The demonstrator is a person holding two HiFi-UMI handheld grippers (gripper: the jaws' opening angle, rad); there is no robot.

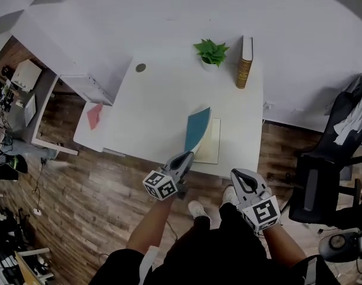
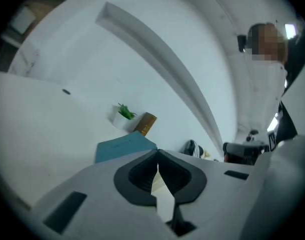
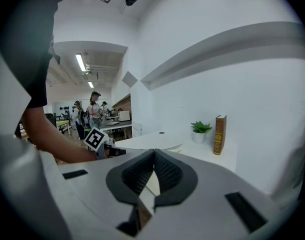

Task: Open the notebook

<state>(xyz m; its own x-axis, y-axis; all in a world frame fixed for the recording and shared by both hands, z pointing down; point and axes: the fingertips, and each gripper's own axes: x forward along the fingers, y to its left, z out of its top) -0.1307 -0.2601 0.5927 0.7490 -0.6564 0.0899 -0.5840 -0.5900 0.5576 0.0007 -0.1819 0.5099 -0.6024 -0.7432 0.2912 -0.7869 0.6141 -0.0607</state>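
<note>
I see the notebook (image 1: 209,142) with its cream pages flat near the front edge of the white table (image 1: 160,103). Its near edge runs just inside that edge. Its teal cover (image 1: 197,128) stands up at a steep tilt over the left side of the pages. My left gripper (image 1: 187,155) is clamped on the cover's lower corner, out over the table's front edge. In the left gripper view its jaws are pressed together at the tips (image 2: 157,153), and the teal cover (image 2: 123,146) spreads out beyond them to the left.

My right gripper (image 1: 241,176) is closed on nothing, its jaws meeting with no gap in its own view (image 3: 153,153). It sits off the table's front edge, to the right of the notebook and apart from it.

To the left of the cover I have a broad stretch of bare tabletop, out to a pink paper sheet (image 1: 94,115) at the far left corner. A narrower bare strip runs to the table's right edge. Behind the notebook the top is free up to a small green plant in a white pot (image 1: 210,53) and an upright brown book with a gilt spine (image 1: 245,64), both against the wall. A grey round cable hole (image 1: 140,67) lies left of the plant. A black office chair (image 1: 323,180) stands on the wooden floor (image 1: 92,189), well apart from the table's right side.
</note>
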